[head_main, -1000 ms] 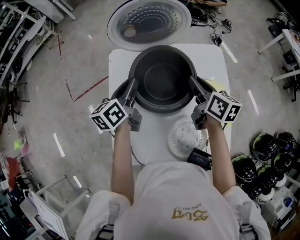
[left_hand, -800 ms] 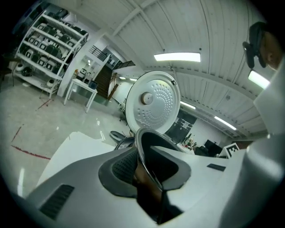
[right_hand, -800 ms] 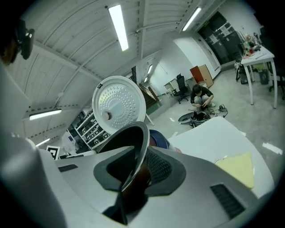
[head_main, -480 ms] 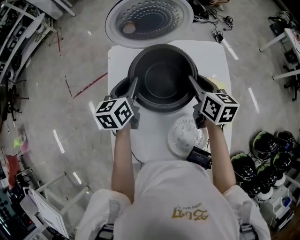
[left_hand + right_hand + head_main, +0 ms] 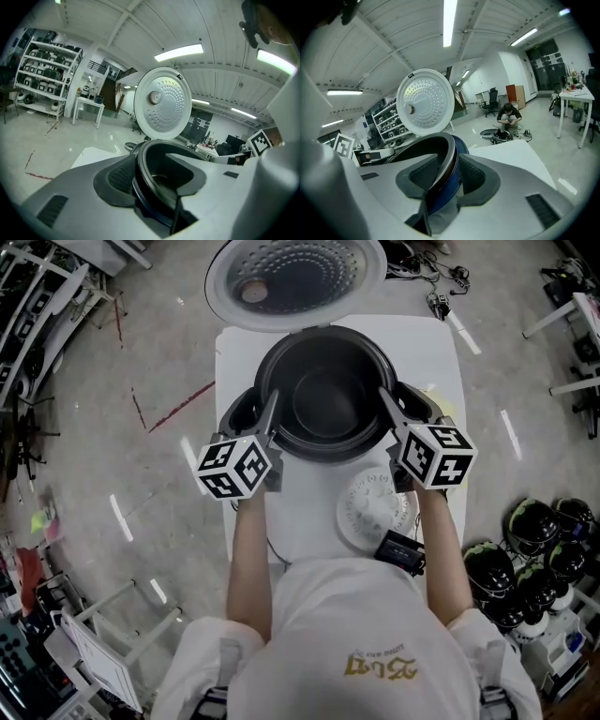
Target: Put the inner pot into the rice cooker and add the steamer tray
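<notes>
A white rectangular table [image 5: 436, 348] carries a dark-bodied rice cooker [image 5: 234, 415], whose round white perforated lid [image 5: 295, 277] stands open at the far side. The black metal inner pot [image 5: 326, 399] sits in the cooker. A white round perforated steamer tray [image 5: 373, 512] lies on the table nearer the person. The left gripper [image 5: 270, 411] and right gripper [image 5: 386, 401] straddle the pot's rim on opposite sides; their jaws have just been opening, and the pads stand slack around it
</notes>
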Motion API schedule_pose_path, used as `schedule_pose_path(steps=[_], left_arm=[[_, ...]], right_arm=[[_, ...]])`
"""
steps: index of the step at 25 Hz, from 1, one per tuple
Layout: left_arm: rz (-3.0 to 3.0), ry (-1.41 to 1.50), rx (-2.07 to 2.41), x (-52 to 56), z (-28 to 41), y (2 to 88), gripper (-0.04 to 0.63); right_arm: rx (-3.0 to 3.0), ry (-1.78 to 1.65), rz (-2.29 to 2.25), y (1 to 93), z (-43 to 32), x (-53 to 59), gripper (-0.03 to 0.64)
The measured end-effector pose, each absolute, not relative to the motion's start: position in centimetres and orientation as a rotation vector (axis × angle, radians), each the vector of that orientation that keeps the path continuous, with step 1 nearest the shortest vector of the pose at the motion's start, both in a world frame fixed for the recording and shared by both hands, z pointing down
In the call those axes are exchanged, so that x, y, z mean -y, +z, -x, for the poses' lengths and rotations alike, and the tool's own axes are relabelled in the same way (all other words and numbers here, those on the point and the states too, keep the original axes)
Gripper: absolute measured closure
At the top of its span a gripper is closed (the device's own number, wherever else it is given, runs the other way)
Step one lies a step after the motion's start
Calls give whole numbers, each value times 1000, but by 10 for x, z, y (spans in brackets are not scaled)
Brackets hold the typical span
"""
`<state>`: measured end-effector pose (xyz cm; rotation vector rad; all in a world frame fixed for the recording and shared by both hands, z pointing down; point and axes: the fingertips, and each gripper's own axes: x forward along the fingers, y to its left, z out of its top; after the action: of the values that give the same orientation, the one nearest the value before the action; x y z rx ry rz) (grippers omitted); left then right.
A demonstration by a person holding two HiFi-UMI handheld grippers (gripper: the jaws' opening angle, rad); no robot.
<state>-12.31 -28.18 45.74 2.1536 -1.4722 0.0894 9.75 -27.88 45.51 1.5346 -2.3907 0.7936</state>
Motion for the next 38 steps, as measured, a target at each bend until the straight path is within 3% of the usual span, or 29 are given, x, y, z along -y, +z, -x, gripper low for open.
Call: schedule_pose_path(steps=[11, 24, 38], left_arm=[[-2113, 12, 1524, 261, 133, 452, 379], [-2116, -103, 1378, 179, 118, 456, 391], [-2081, 64, 1240, 120, 77, 525, 411]], right_arm=[[2409, 823, -1610, 451, -117, 256, 468], [2327, 875, -1723, 463, -140, 155, 469], [2180, 1018, -1738, 528, -171, 79, 469]])
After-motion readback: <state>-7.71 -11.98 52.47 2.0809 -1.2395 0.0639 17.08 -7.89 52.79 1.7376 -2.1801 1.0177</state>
